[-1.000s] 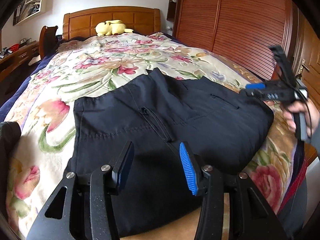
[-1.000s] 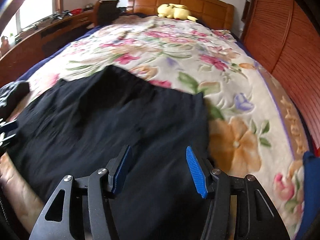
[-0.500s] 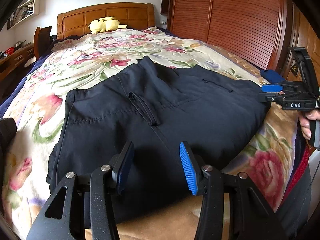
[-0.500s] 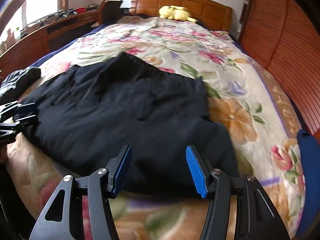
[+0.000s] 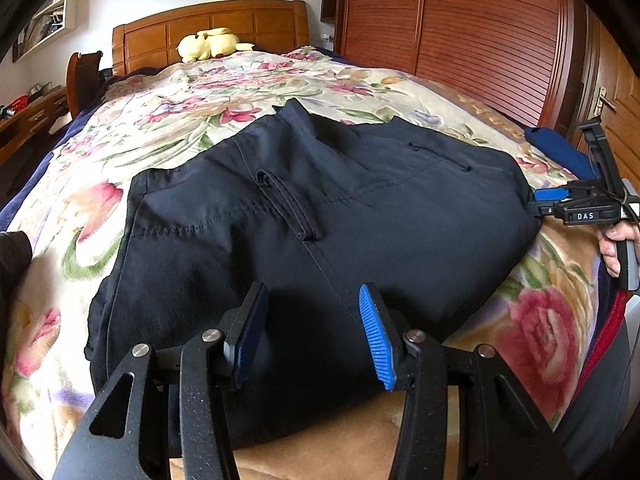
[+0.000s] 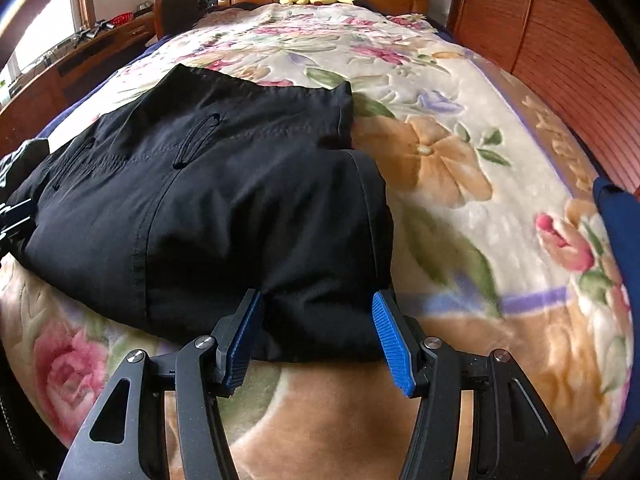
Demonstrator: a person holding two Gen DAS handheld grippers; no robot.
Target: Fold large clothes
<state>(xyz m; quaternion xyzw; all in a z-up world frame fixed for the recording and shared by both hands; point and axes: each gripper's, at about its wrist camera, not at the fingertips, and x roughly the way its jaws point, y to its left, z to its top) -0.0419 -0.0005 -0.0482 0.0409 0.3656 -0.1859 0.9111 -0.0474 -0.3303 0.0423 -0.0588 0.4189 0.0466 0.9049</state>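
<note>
Folded black trousers [image 5: 320,216] lie flat on the floral bedspread [image 5: 168,120] near the foot of the bed. My left gripper [image 5: 312,332] is open, its fingers just over the near edge of the trousers. My right gripper [image 6: 316,340] is open, its blue pads either side of the near right corner of the trousers [image 6: 224,200]. In the left wrist view the right gripper [image 5: 536,202] shows at the right edge of the garment, held by a hand. The left gripper shows only in part at the left edge of the right wrist view.
A yellow plush toy [image 5: 210,44] lies by the wooden headboard [image 5: 208,28]. Wooden wardrobe doors [image 5: 460,32] run along the right of the bed. A blue cloth [image 5: 560,152] lies at the bed's right edge. A dark garment [image 5: 14,248] sits at the left. A desk [image 6: 60,64] stands left.
Both grippers have drawn back toward the foot of the bed and lowered. The right one came down to the trousers' near right corner. The trousers lie still.
</note>
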